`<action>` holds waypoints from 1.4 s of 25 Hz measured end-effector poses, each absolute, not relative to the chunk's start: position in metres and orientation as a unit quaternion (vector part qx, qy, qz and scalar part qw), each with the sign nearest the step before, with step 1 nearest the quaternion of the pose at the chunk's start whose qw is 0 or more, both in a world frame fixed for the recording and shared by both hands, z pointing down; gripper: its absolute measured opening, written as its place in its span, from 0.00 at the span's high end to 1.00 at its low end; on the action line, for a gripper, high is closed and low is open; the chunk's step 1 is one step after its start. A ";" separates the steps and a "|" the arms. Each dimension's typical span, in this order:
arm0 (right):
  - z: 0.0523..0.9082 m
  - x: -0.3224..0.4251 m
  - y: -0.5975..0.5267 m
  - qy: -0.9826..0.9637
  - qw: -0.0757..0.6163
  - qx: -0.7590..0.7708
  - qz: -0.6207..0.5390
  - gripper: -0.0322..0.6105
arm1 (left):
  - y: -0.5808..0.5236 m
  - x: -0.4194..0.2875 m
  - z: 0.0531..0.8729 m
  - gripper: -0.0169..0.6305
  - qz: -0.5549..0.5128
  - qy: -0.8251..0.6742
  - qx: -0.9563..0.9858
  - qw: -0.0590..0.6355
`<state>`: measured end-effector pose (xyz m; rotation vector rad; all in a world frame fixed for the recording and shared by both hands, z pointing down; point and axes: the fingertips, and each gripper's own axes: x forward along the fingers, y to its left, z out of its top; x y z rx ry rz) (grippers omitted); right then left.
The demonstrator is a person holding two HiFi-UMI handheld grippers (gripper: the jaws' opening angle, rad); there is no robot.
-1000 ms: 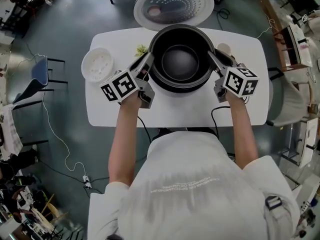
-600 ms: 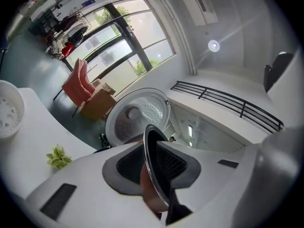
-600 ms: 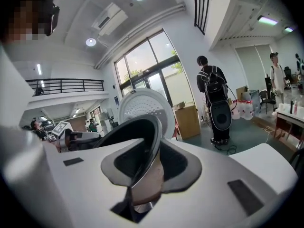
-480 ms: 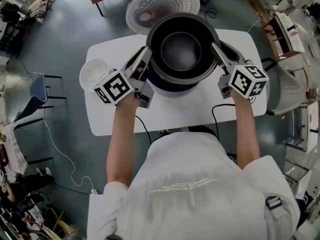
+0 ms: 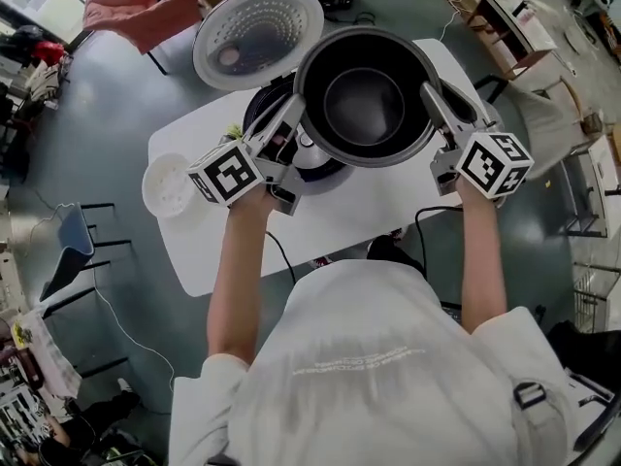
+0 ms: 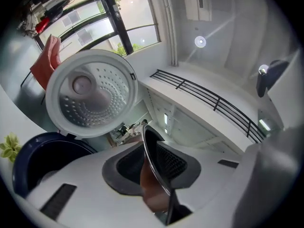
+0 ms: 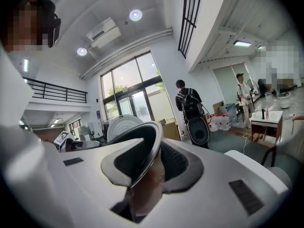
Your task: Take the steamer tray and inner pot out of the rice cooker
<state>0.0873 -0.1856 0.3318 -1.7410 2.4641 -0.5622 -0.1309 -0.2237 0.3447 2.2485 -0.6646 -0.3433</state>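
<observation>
While both grippers hold the inner pot [image 5: 367,95] up in the air, the step in hand looks like taking the pot out of the rice cooker [image 5: 277,129].

The white steamer tray [image 5: 167,184] lies on the table [image 5: 340,221], well off to the left of the left gripper [image 5: 298,107]. So I think that part of the job is done.

The left gripper has its jaws set narrow. They pinch the left edge of the pot, with one pad inside the rim and one outside. The rice cooker sits just under this gripper, and its open lid [image 5: 257,35] stands up beyond it.

The pot hangs between the two grippers. It is above the cooker and a bit to the right of it. It looks empty inside.

The right gripper [image 5: 428,92] has narrow jaws too. They pinch the right edge of the pot the same way, one pad on each side of the rim.

Next, I think the pot needs to go to a bare spot on the table. Both grippers should move together and stay level so the pot does not tip or slip. Then the pot can be set down and the jaws can let go.
</observation>
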 end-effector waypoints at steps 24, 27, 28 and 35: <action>0.388 0.337 -0.135 0.740 0.113 -0.610 -0.262 0.78 | -0.196 0.123 0.392 0.84 -0.064 -0.198 0.888 0.411; 0.413 0.360 -0.138 0.740 0.101 -0.602 -0.283 0.78 | -0.194 0.144 0.416 0.84 -0.061 -0.212 0.877 0.426; 0.421 0.368 -0.140 0.740 0.098 -0.599 -0.289 0.78 | -0.195 0.153 0.423 0.84 -0.058 -0.216 0.875 0.430; 0.475 0.397 -0.164 0.751 0.052 -0.570 -0.329 0.78 | -0.206 0.180 0.471 0.84 -0.046 -0.255 0.857 0.445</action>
